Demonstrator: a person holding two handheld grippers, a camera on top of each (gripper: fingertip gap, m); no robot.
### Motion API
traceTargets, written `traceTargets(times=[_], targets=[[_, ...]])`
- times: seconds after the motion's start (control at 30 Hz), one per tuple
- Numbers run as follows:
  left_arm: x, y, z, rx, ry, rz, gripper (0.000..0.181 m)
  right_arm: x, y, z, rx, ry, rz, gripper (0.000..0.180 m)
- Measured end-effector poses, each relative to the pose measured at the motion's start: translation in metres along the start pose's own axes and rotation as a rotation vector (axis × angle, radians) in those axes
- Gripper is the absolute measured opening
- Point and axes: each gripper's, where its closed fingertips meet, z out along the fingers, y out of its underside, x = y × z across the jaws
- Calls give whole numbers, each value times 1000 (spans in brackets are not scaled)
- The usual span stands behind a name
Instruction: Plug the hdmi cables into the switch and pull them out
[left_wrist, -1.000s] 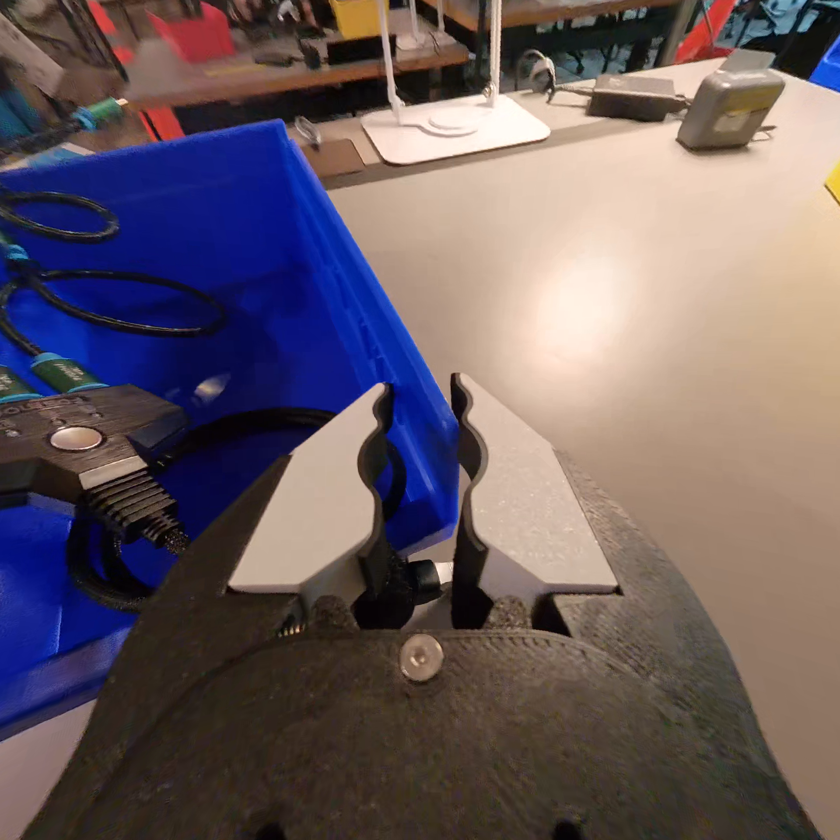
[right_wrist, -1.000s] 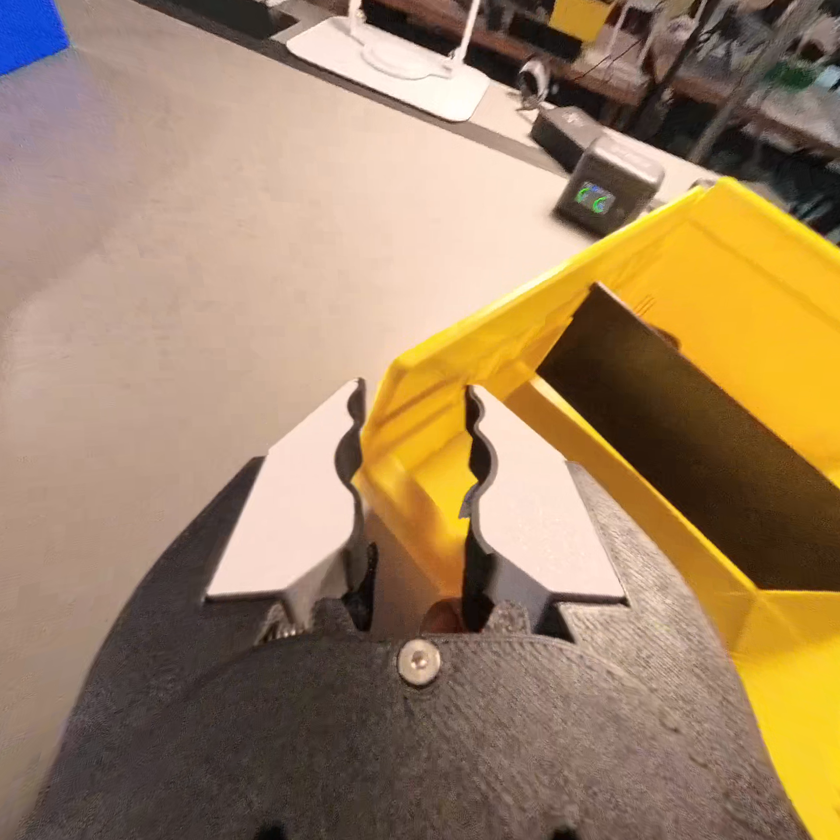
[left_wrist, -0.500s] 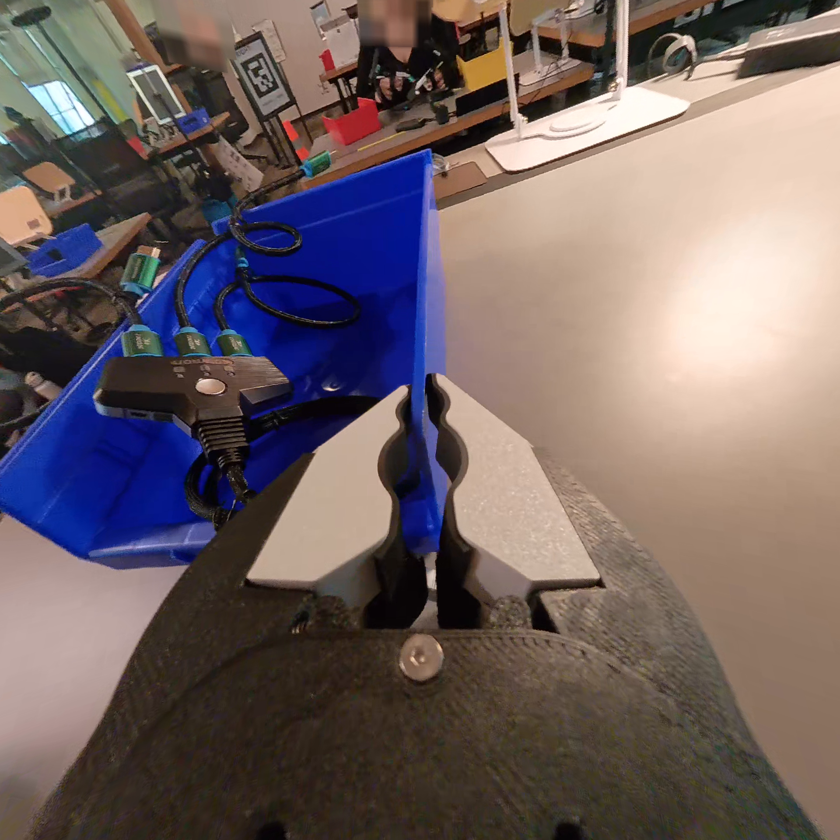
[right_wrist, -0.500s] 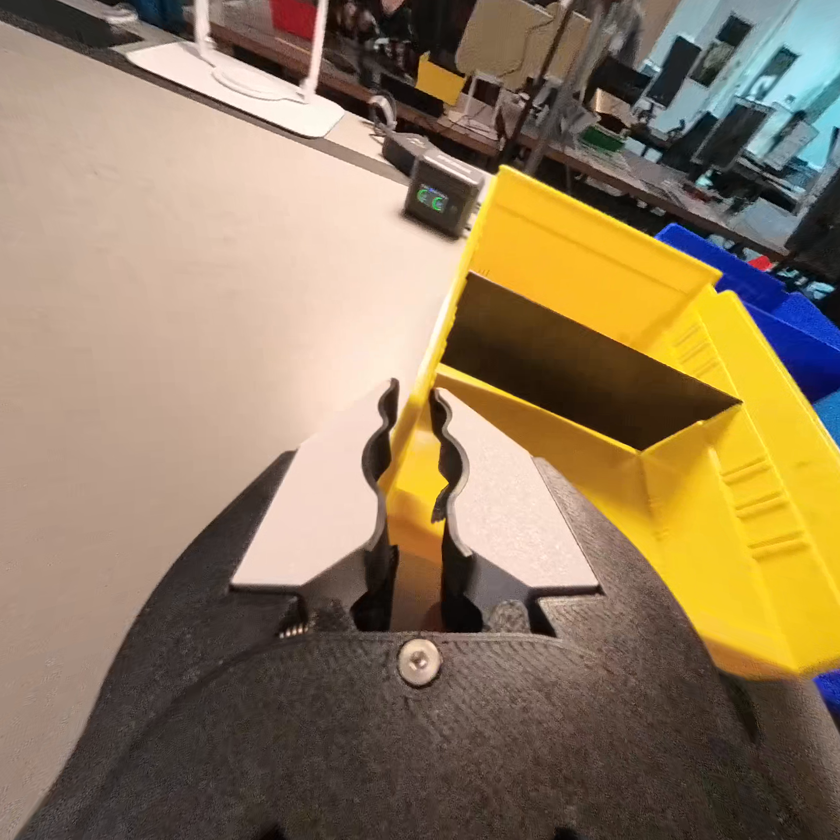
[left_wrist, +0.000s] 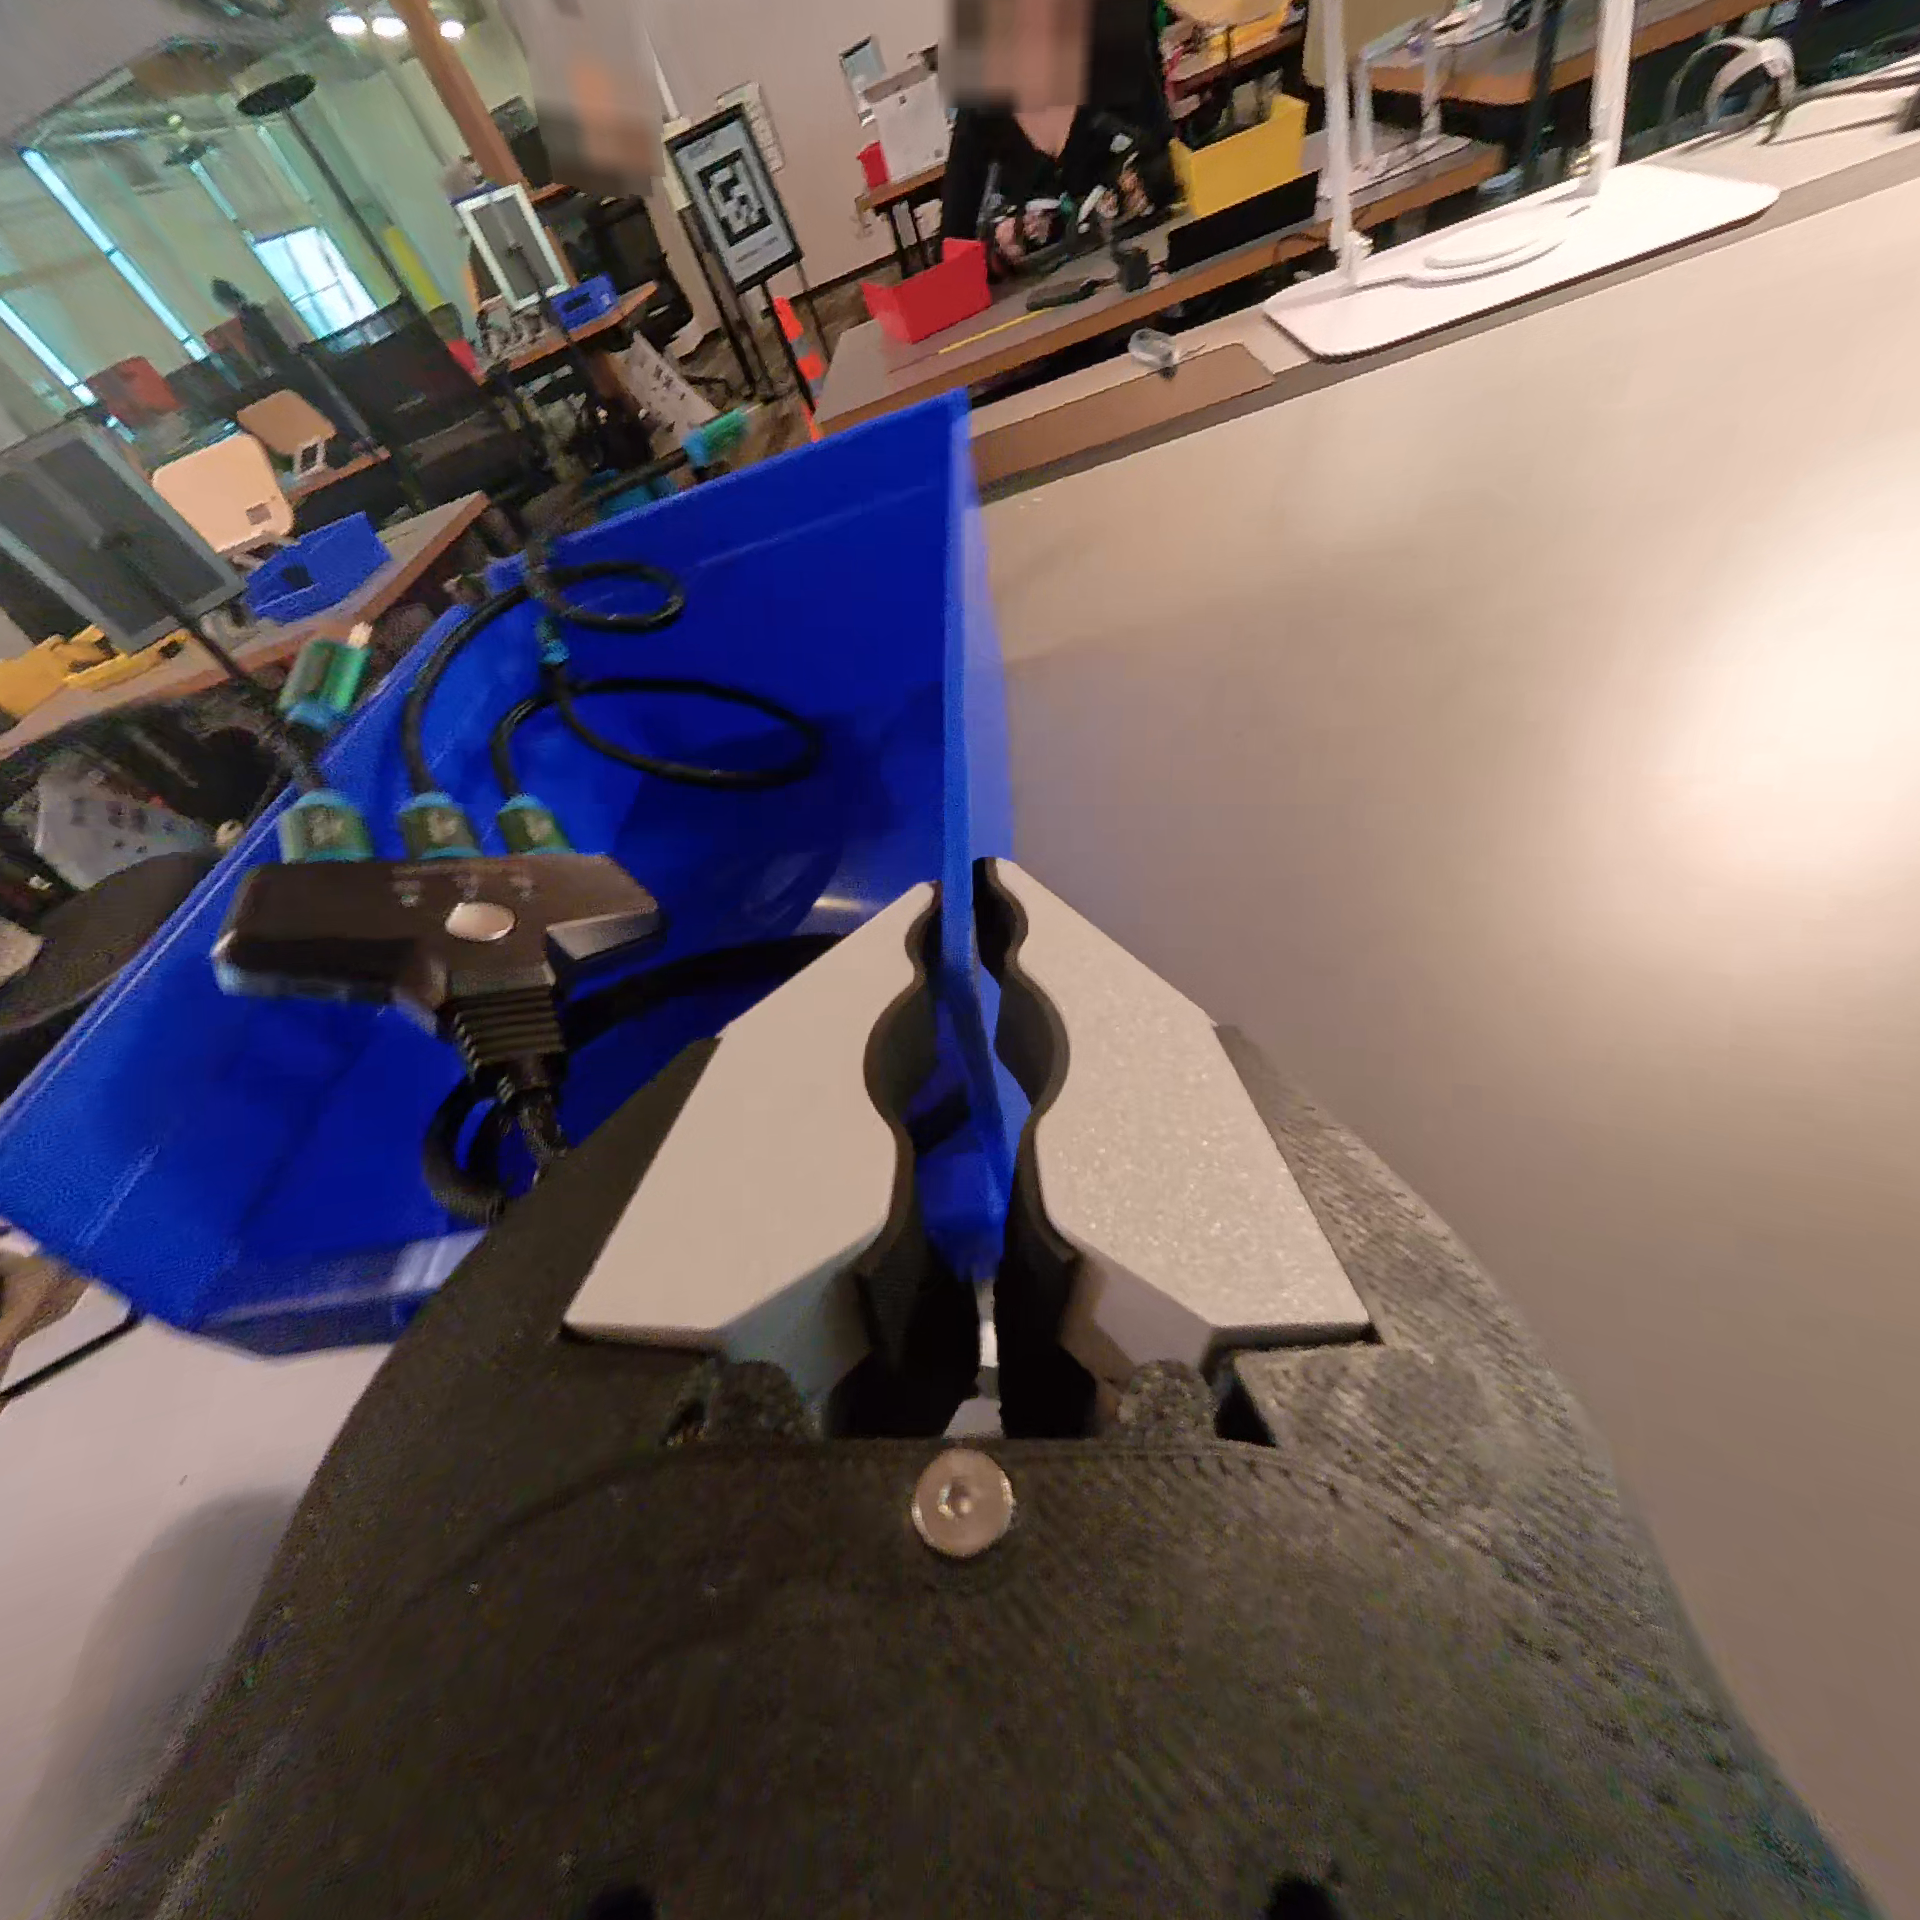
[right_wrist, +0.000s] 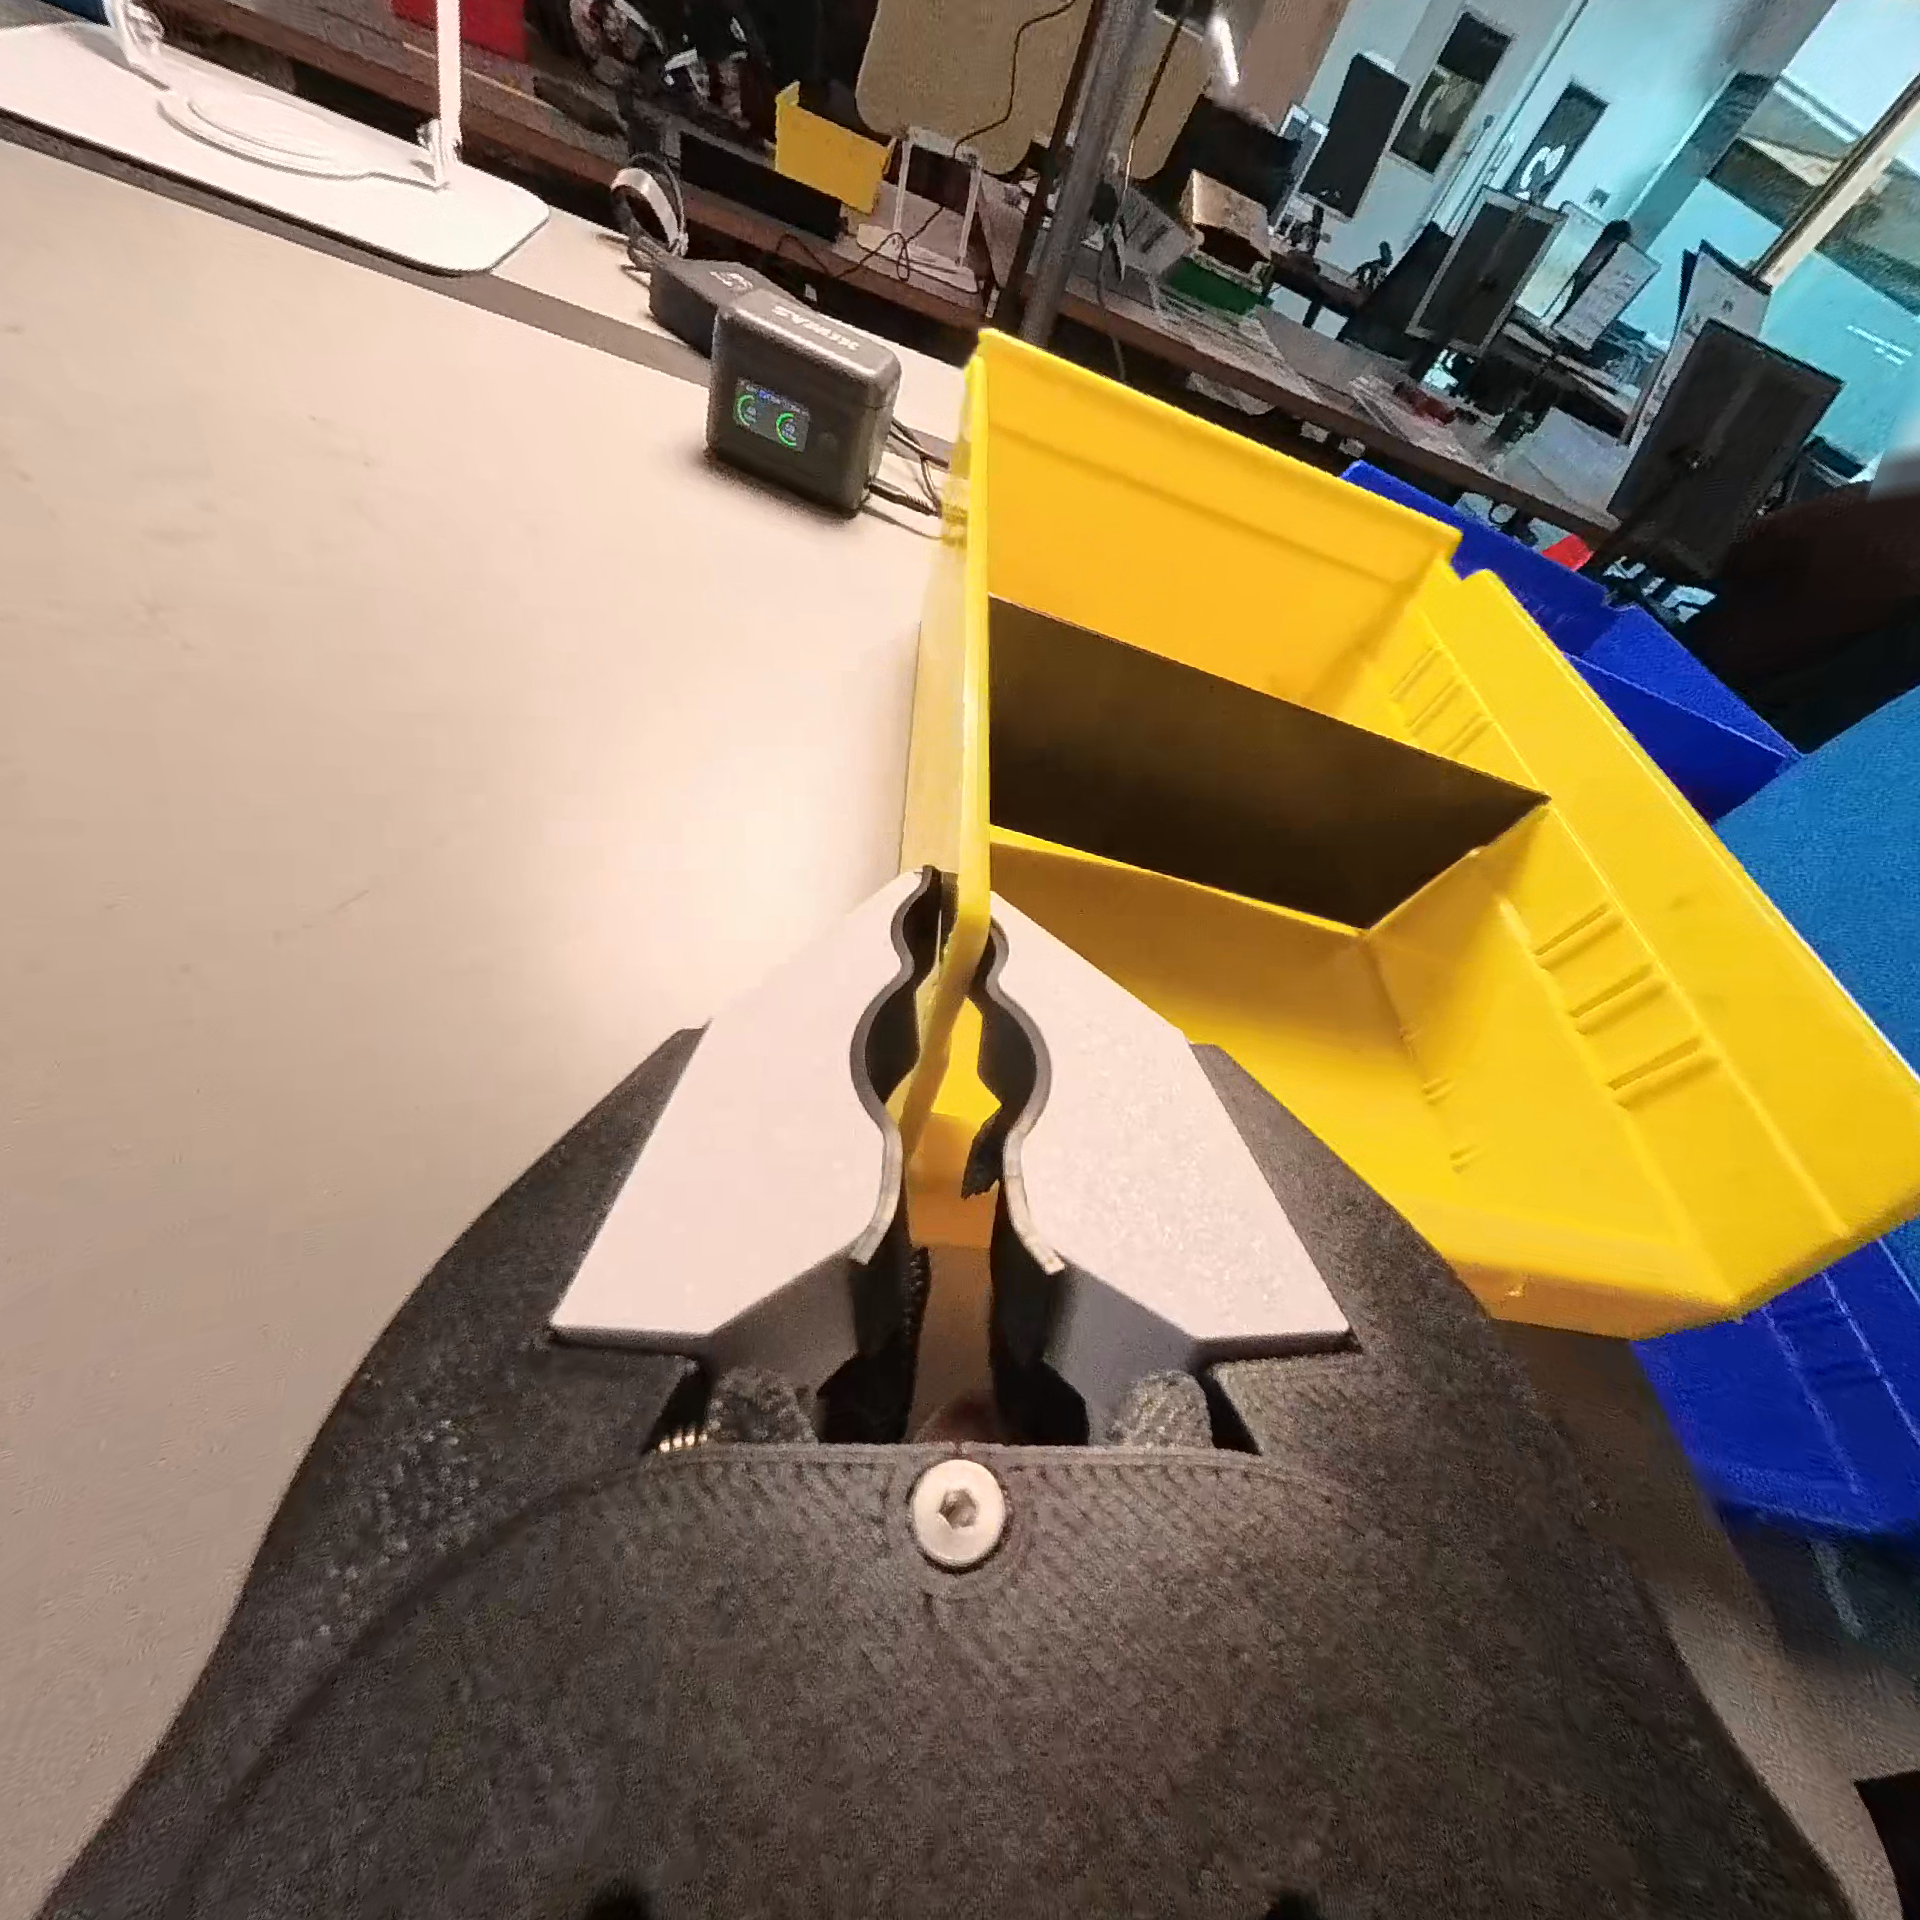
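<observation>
Pinching the right wall of the blue bin (left_wrist: 727, 665), the left hand-held gripper (left_wrist: 961, 904) is nearly closed on it. Inside lies the black switch (left_wrist: 436, 930) with three green-ended hdmi cables (left_wrist: 665, 748) plugged in; its lead vanishes behind the gripper. The right hand-held gripper (right_wrist: 961, 904) clamps the left wall of the yellow bin (right_wrist: 1195, 520), whose far-right edge hides blue bins (right_wrist: 1849, 883) over the worktop (right_wrist: 416, 675).

A second ago both sets of tongs stood parted around the bin walls. Now the left tongs (left_wrist: 961, 904) have clamped onto the right wall of the blue bin (left_wrist: 914, 644), and the right tongs (right_wrist: 961, 909) have pinched the left wall of the yellow bin (right_wrist: 1195, 540), lifting both bins tilted off the table (right_wrist: 416, 675).
</observation>
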Motion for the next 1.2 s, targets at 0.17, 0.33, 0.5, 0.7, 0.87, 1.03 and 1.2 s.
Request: traceTargets(times=[0.17,0.33,0.5,0.7,0.87,1.03,1.2], targets=[[-15,2,5,-12,-3,-3,4,4,0,5,-2,1,2,2],[-33,6,18,-18,13,4,4,7,0,9,-6,-2,3,3],[-58,11,31,-33,25,-27,3,10,2,8,-14,-25,3,2],[-75,14,44,-58,6,-59,2,10,4,3,-27,-56,-34,2],[-82,15,50,-51,16,-67,2,14,4,7,-18,-74,-10,2],[-86,15,52,-48,31,-73,2,16,4,8,-9,-87,17,2],[-88,11,46,-48,1,-45,9,17,2,3,1,-99,21,4]])
